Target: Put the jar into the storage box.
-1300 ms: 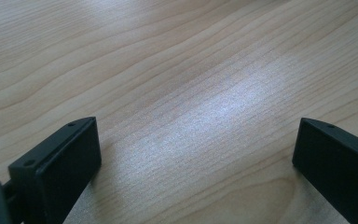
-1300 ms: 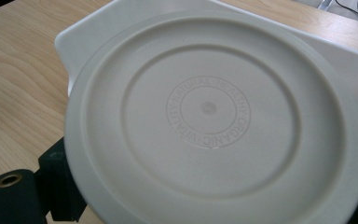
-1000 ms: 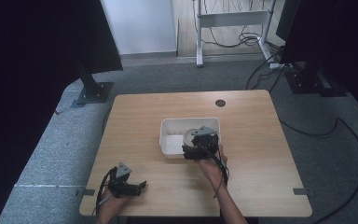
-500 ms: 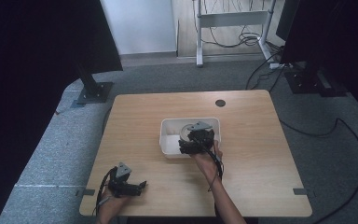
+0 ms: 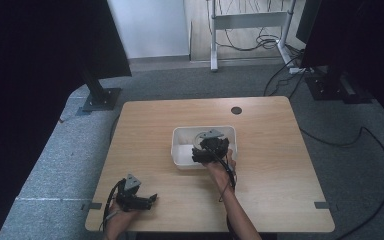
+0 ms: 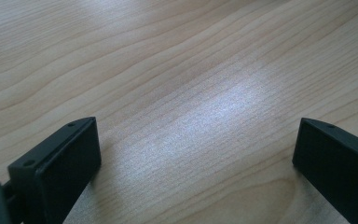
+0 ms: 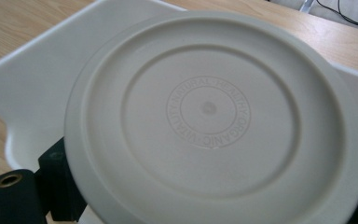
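A round off-white plate (image 7: 209, 116) with its embossed underside facing the camera is held tilted between the jaws of my right gripper (image 7: 214, 198). It hangs over a white rectangular bin (image 7: 32, 79). In the high view the right gripper (image 5: 209, 149) is above the right half of the bin (image 5: 181, 152), with the plate's edge (image 5: 198, 136) showing beyond it. My left gripper (image 5: 150, 200) rests near the table's front left edge. Its fingers (image 6: 70, 158) stand wide apart over bare wood, with nothing between them.
The wooden table (image 5: 280, 165) has a dark cable hole (image 5: 236, 110) at the back. Black stand bases (image 5: 100, 99) and cables (image 5: 360, 135) lie on the grey floor around it. A white desk frame (image 5: 250, 22) stands behind.
My right gripper has carried the plate a little farther from the person and slightly left, over the bin. The left gripper has stayed put.
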The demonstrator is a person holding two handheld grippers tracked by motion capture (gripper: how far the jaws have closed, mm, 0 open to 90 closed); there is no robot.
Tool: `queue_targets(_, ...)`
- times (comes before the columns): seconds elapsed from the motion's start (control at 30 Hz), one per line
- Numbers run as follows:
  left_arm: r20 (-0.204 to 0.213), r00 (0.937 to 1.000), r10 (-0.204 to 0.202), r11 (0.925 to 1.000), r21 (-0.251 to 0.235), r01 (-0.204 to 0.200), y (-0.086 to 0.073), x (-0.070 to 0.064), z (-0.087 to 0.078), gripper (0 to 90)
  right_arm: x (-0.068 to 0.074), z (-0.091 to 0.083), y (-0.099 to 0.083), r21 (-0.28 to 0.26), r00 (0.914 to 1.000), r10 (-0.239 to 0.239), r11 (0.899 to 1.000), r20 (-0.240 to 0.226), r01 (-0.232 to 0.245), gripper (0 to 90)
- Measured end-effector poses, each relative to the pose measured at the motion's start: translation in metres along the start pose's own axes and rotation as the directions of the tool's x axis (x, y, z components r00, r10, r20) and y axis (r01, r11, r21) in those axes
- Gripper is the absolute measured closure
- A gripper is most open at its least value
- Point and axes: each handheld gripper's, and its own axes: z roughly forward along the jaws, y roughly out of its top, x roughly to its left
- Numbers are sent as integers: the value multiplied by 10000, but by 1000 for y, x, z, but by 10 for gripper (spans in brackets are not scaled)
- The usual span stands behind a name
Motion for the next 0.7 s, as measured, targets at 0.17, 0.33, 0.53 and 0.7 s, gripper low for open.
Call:
queue_targets(0.17, 1, 10000, -11, 10000, 2, 11, 0, 0, 0, 5, -3, 9, -6, 124, 9999, 116, 9999, 125, -117, 92)
queue_targets(0.33, 0, 10000, -6, 10000, 0, 6, 0, 0, 0, 5, -3, 13, -9, 172, 9997, 129, 9998, 212, -133, 92)
queue_targets(0.53, 0, 10000, 1, 10000, 2, -1, 0, 0, 0, 5, -3, 19, -15, 263, 9995, 184, 9995, 261, -191, 92)
queue_targets(0.7, 0, 10000, 1, 10000, -1, -1, 0, 0, 0, 5, -2, 23, -18, 383, 9995, 163, 9991, 272, -174, 92)
